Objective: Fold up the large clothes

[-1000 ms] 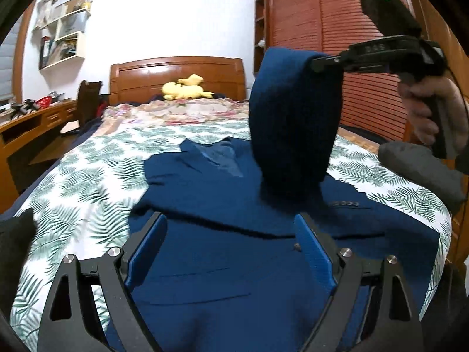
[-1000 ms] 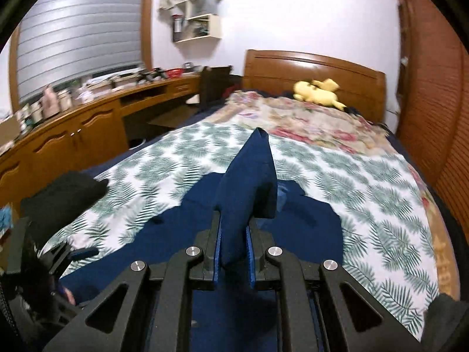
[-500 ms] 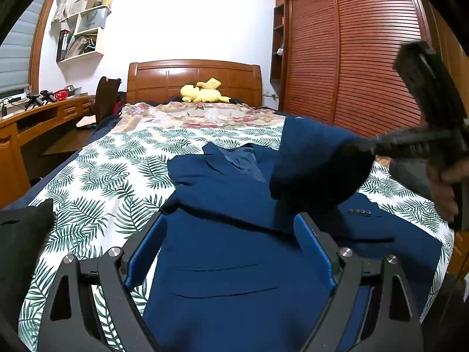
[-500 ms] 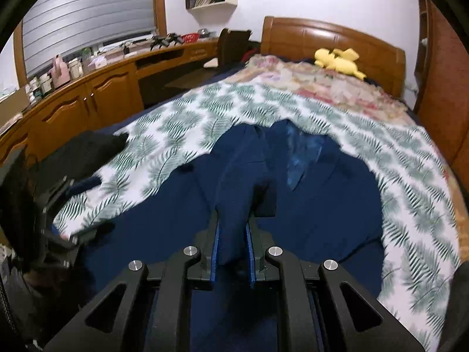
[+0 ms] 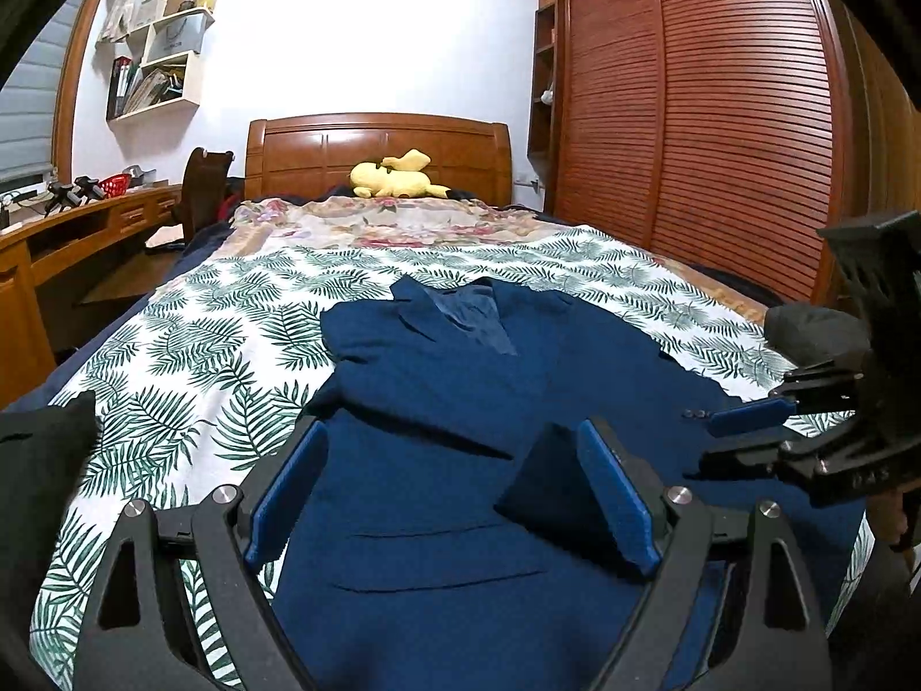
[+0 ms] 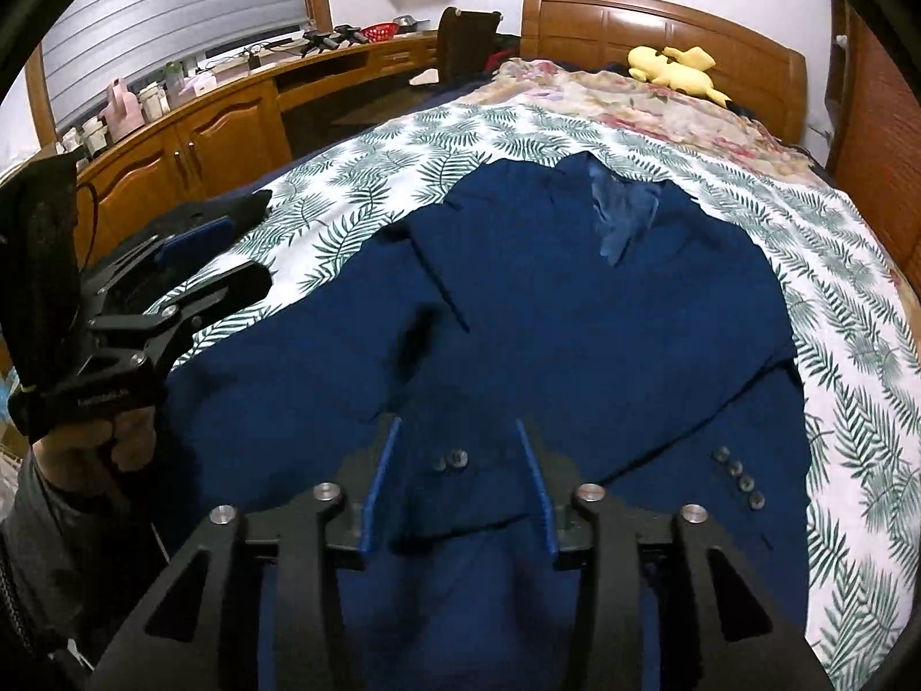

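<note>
A navy suit jacket [image 5: 437, 380] lies face up on the leaf-print bed cover [image 5: 190, 357], collar toward the headboard. One sleeve is folded across its front, and the buttoned cuff [image 6: 450, 459] rests on the jacket between the pads of my right gripper [image 6: 457, 437]. Those jaws are opening and the pads stand clear of the cloth. The right gripper [image 5: 711, 440] also shows low at the right of the left wrist view. My left gripper [image 5: 449, 449] hovers open over the jacket's lower front, the dark cuff end [image 5: 547, 489] just beside its right pad. In the right wrist view the left gripper [image 6: 262, 245] is at the left.
A black garment [image 5: 40, 460] lies at the bed's left edge and a grey bundle [image 5: 817, 328] at its right. A yellow plush toy [image 5: 397, 175] sits by the wooden headboard [image 5: 380, 144]. A desk [image 6: 230, 115] runs along the left, a slatted wardrobe [image 5: 719, 115] along the right.
The right gripper came down from holding the sleeve high and laid it across the jacket's front. Its jaws, shut on the sleeve before, now stand apart. The left gripper stays put.
</note>
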Demonstrator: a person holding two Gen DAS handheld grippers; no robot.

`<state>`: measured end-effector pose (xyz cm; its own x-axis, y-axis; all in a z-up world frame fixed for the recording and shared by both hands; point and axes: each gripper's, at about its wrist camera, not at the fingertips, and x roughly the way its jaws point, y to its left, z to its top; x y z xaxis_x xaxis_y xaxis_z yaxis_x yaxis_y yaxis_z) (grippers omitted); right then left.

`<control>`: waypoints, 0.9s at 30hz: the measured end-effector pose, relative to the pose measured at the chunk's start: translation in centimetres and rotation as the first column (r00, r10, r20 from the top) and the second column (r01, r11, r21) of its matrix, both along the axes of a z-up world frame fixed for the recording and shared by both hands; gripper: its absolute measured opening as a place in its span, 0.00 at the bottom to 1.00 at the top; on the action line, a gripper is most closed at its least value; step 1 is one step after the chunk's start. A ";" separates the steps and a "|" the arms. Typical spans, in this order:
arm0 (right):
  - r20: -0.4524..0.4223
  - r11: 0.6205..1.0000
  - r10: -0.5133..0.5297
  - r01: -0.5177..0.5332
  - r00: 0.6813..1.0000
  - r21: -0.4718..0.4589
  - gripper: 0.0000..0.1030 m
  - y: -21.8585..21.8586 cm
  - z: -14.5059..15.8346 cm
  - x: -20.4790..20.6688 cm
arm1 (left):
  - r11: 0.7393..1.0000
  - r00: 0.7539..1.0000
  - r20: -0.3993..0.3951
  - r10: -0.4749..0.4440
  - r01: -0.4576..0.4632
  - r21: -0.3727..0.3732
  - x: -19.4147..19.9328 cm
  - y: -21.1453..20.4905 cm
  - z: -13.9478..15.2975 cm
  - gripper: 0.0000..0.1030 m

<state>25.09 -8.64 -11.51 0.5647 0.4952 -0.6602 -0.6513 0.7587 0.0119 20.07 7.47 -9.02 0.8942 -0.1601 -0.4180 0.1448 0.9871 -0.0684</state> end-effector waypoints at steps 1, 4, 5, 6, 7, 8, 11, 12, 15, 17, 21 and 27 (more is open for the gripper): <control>-0.001 1.000 -0.001 0.001 1.000 0.003 0.42 -0.1 0.0 -0.1 | 1.000 1.000 0.000 -0.002 0.002 0.005 0.0 -0.1 0.0 0.86; 0.000 1.000 -0.010 0.010 1.000 0.013 0.42 -0.4 -0.1 -0.3 | 1.000 1.000 -0.006 -0.011 0.011 0.013 0.0 -0.4 -0.2 0.86; -0.002 1.000 -0.012 0.012 1.000 0.015 0.42 -0.7 -0.3 -0.4 | 1.000 1.000 -0.009 -0.015 0.015 0.013 0.0 -0.5 -0.3 0.86; -0.004 1.000 -0.018 0.018 1.000 0.014 0.42 -1.0 -0.6 -0.4 | 1.000 1.000 -0.015 -0.020 0.020 0.014 0.0 -0.6 -0.4 0.86; -0.003 1.000 -0.024 0.024 1.000 0.012 0.42 -1.3 -0.7 -0.7 | 1.000 1.000 -0.020 -0.024 0.024 0.017 0.0 -0.7 -0.5 0.86; 0.000 0.999 -0.032 0.032 0.999 0.006 0.42 -1.6 -1.0 -0.7 | 0.999 0.999 -0.025 -0.027 0.027 0.021 0.1 -0.8 -0.6 0.86; -0.002 0.998 -0.066 0.066 0.998 -0.010 0.42 -2.6 -2.0 -0.4 | 0.999 0.999 -0.041 -0.036 0.037 0.026 0.2 -1.0 -0.9 0.86; -0.002 0.997 -0.077 0.077 0.997 -0.018 0.42 -2.9 -2.3 -0.2 | 0.999 0.998 -0.051 -0.042 0.044 0.025 0.3 -1.1 -1.0 0.86; 0.006 0.993 -0.110 0.111 0.994 -0.049 0.42 -3.7 -3.4 0.1 | 0.997 0.995 -0.080 -0.063 0.065 0.028 0.5 -1.5 -1.5 0.83; 0.008 0.990 -0.130 0.130 0.992 -0.063 0.42 -4.2 -3.9 0.5 | 0.995 0.990 -0.113 -0.080 0.086 0.044 0.8 -1.8 -2.0 0.75; 0.012 0.981 -0.176 0.176 0.984 -0.084 0.42 -4.9 -5.0 1.4 | 0.991 0.974 -0.197 -0.108 0.121 0.054 1.6 -2.1 -3.5 0.63; -0.012 0.981 -0.192 0.191 0.981 -0.037 0.42 -5.9 -6.8 1.5 | 0.986 0.949 -0.286 -0.133 0.157 0.063 2.1 -2.8 -4.9 0.59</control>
<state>26.56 -14.58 -18.36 0.6363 0.3554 -0.6847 -0.4940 0.8694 -0.0078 22.21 4.70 -13.91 0.7087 -0.2333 -0.6659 0.2741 0.9607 -0.0448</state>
